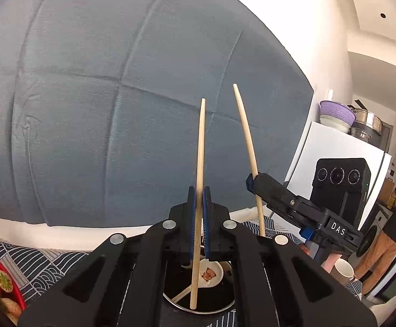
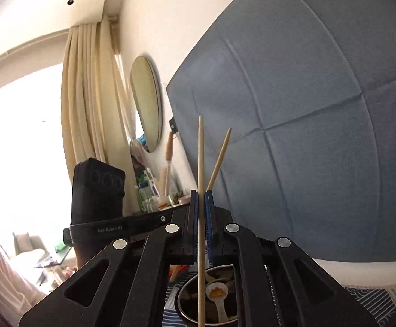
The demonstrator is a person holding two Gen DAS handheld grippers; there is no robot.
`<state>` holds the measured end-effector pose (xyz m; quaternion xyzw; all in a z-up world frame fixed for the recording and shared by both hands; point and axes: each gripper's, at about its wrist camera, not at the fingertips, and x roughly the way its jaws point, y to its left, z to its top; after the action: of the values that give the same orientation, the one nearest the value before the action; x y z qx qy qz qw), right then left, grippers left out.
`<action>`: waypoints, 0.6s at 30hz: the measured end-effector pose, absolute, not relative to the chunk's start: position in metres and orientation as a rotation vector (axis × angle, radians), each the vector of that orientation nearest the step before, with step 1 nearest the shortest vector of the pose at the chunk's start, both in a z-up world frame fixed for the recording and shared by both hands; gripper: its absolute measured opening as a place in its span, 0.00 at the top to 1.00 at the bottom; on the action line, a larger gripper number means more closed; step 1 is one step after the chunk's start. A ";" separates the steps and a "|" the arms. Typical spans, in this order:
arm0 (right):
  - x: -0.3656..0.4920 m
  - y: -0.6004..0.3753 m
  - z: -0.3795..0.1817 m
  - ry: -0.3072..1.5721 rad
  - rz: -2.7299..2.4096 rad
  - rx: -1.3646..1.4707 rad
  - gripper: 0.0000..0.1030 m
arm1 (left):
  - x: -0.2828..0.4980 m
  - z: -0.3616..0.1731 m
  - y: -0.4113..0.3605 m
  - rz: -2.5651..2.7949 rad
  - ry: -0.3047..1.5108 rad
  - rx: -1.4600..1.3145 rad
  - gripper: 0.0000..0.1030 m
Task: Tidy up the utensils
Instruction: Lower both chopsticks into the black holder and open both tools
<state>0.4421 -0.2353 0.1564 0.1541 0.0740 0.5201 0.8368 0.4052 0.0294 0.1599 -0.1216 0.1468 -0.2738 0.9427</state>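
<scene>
In the left wrist view my left gripper (image 1: 199, 199) is shut on a pale wooden chopstick (image 1: 200, 147) that stands nearly upright. Its lower end hangs inside a round metal holder (image 1: 198, 310), which also contains a white spoon with a bear picture (image 1: 211, 272) and another stick. To the right, my right gripper (image 1: 252, 181) is shut on a second chopstick (image 1: 245, 130). In the right wrist view the right gripper (image 2: 202, 199) pinches that chopstick (image 2: 200, 158) above the holder (image 2: 183, 299) and spoon (image 2: 217, 294). The left-held chopstick (image 2: 221, 155) leans just behind it.
A blue-grey cloth backdrop (image 1: 116, 95) fills the back. On the patterned tablecloth (image 1: 42, 261) a red basket with food (image 1: 2, 280) sits at the left and a white mug (image 1: 343, 271) at the right. A person (image 1: 394, 218) stands far right by a white fridge (image 1: 331, 141).
</scene>
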 end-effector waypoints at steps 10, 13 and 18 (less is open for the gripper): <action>0.465 -0.222 0.131 0.188 1.085 0.375 0.95 | 0.418 0.128 0.024 -0.606 0.299 -0.296 0.95; 0.469 -0.215 0.126 0.209 1.076 0.363 0.95 | 0.418 0.120 0.027 -0.600 0.311 -0.305 0.95; 0.468 -0.208 0.123 0.250 1.054 0.323 0.95 | 0.418 0.112 0.035 -0.590 0.342 -0.329 0.95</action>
<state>0.4677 -0.2085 0.1230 0.1529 0.1183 0.4992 0.8446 0.4183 0.0352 0.1118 -0.1604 0.1671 -0.2879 0.9292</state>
